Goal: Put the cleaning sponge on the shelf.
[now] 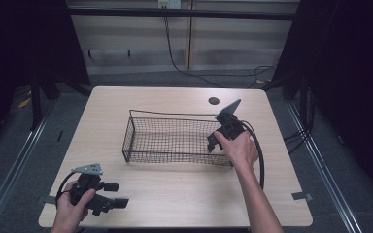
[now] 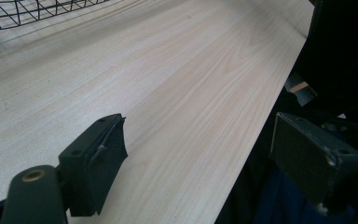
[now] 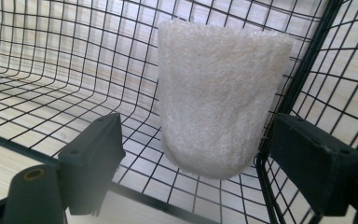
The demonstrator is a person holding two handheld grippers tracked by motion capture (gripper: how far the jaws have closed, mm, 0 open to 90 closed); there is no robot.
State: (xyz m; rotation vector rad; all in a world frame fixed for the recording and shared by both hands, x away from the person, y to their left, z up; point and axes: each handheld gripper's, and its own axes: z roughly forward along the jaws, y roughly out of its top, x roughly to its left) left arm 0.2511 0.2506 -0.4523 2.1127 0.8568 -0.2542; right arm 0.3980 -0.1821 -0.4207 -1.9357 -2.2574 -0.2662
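The white scouring pad (image 3: 221, 93) leans in the wire basket's (image 1: 175, 141) corner between the right gripper's (image 3: 212, 154) wide-open jaws — unheld — probably light, springy, best pinched across its flat faces.

Wire basket (image 1: 175, 141) at frame centre on table (image 1: 175, 194); right gripper (image 1: 218, 138) at its right end; left gripper (image 1: 114, 194) lower left, jaws apart.
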